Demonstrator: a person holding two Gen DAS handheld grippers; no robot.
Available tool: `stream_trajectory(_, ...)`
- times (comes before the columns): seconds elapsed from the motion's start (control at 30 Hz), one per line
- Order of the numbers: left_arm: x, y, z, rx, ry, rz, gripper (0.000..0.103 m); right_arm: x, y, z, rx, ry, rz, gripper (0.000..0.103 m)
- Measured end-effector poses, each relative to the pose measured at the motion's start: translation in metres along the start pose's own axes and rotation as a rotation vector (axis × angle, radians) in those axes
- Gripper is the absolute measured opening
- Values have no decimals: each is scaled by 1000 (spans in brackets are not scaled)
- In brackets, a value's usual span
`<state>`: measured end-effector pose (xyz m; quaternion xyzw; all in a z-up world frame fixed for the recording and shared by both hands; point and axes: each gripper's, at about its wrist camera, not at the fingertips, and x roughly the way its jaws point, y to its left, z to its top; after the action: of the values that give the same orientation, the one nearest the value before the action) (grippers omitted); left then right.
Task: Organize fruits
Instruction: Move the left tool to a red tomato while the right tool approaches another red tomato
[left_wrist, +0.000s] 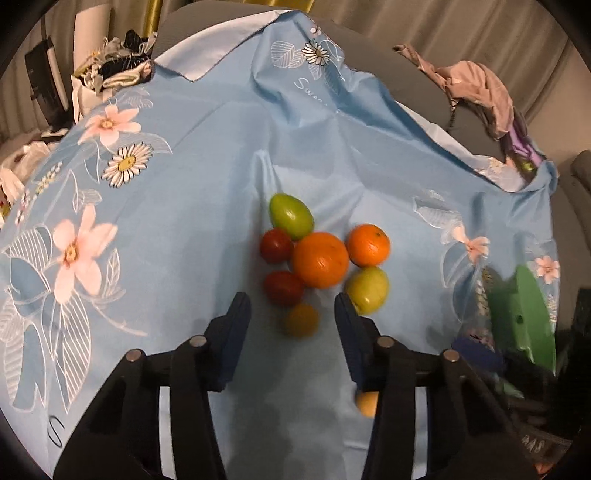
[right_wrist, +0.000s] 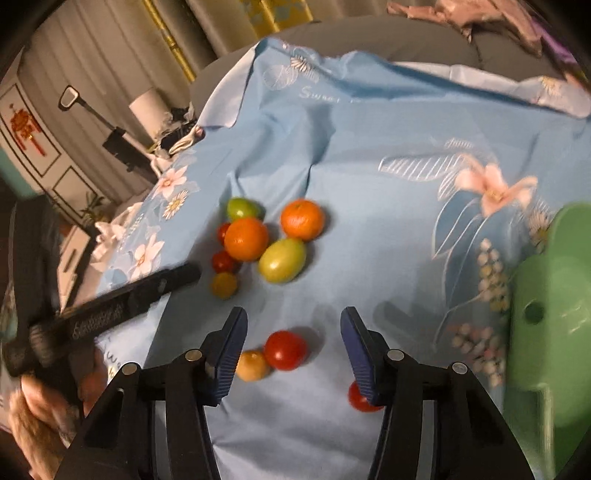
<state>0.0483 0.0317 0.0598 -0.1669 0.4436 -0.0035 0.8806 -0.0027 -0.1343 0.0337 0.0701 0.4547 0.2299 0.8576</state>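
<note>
Both tools, left (left_wrist: 291, 306) and right (right_wrist: 293, 325), gape empty above loose fruit; green container (right_wrist: 554, 314) contents hidden.

Fruits lay on the blue floral cloth (left_wrist: 207, 192): two oranges (left_wrist: 320, 259), two green fruits (left_wrist: 290, 216), two red tomatoes (left_wrist: 276, 245) and a yellow tomato (left_wrist: 301, 319) clustered touching; red tomato (right_wrist: 285, 350) and yellow one (right_wrist: 252, 365) sat apart, nearer.

A cluster of 7 fruits (right_wrist: 258, 240) lies on the cloth (right_wrist: 369, 147). Nearer the camera than the cluster lie 3 more fruits (right_wrist: 284, 350), apart from it. A tub (right_wrist: 554, 314) stands right of the cluster.
</note>
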Motion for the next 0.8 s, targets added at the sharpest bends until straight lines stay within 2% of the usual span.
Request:
stream_trajectory(0.1,2,-2,-10,-22,23,-106,45,0,-4,-10,11,21,-5,47)
stream_trajectory(0.17,1,-10,-18,-19,50,-157,45,-7,-10,-12,25,21,-43,47)
stream_trajectory(0.27,0,-32,-31,69,76,-217,45,-16,-10,-15,1,18,-119,47)
stream_trajectory(0.33,7,-43,-37,118,107,-194,45,-17,-8,-20,-22,23,-143,47)
stream_trajectory(0.4,16,-46,-40,117,140,-195,45,-12,-10,-24,-27,49,-153,47)
stream_trajectory(0.47,20,-48,-43,108,174,-220,45,-7,-11,-25,-40,64,-218,47)
stream_trajectory(0.57,17,-53,-49,141,167,-233,45,-2,-13,-26,-46,80,-239,47)
stream_trajectory(0.7,23,-51,-48,135,181,-206,38,5,-17,-26,-33,99,-243,47)
stream_trajectory(0.8,27,-52,-46,120,188,-219,38,7,-13,-28,-57,88,-252,47)
